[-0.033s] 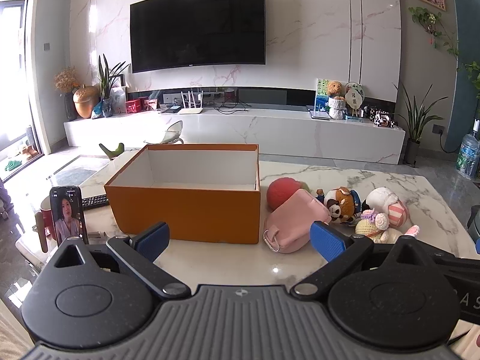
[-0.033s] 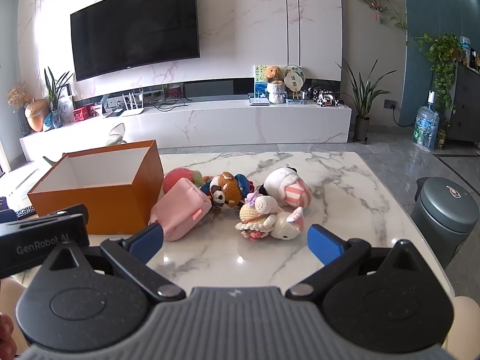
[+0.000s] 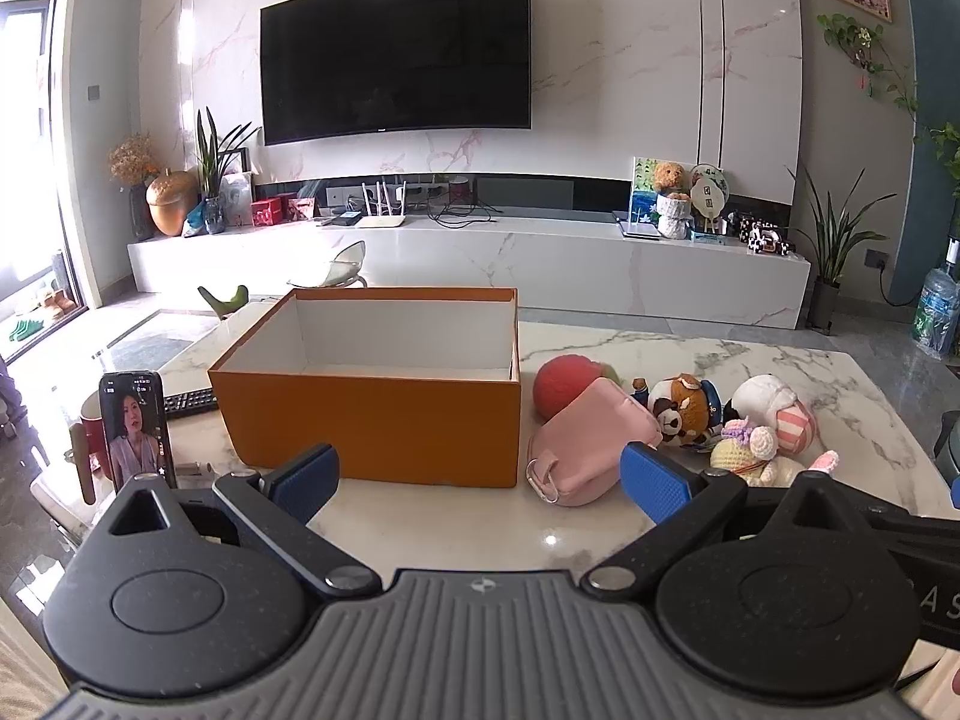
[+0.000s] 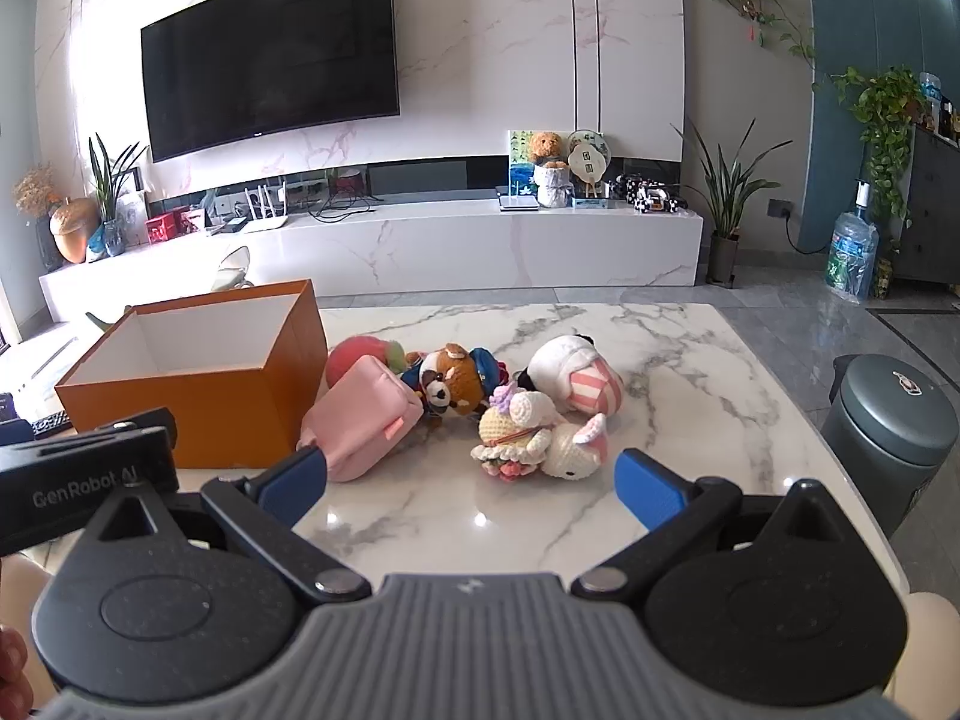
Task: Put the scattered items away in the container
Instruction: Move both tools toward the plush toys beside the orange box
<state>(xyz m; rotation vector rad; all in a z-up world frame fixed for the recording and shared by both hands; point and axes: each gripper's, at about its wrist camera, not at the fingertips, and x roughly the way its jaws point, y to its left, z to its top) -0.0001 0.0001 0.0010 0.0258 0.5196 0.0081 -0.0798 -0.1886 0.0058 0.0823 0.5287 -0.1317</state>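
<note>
Landmark: the orange box stands open-topped on the marble table; its white inside shows nothing in it; every place below is told from this box.
Left gripper: jaws spread wide, nothing between the blue pads; it hangs over the table edge in front of the box's near wall, touching neither box nor toys.
Right gripper: jaws spread wide and holding nothing; it sits to the right of the box, in front of the toy pile; apart from every toy.
Pink pouch: lies just beside the box's right wall, near its front corner; tilted, a metal ring at its near end in the left view.
Red ball: behind the pouch, close to the box's right wall; touching the pouch.
Brown bear plush: right of the pouch, lying down; farther from the box.
White plush with pink-striped part: right of the bear; farthest of the group from the box.
Crocheted doll: in front of the bear and the white plush; lying against a white bunny plush.
Phone: upright to the left of the box, screen lit.
Keyboard: left of the box, behind the phone; partly hidden.
</note>
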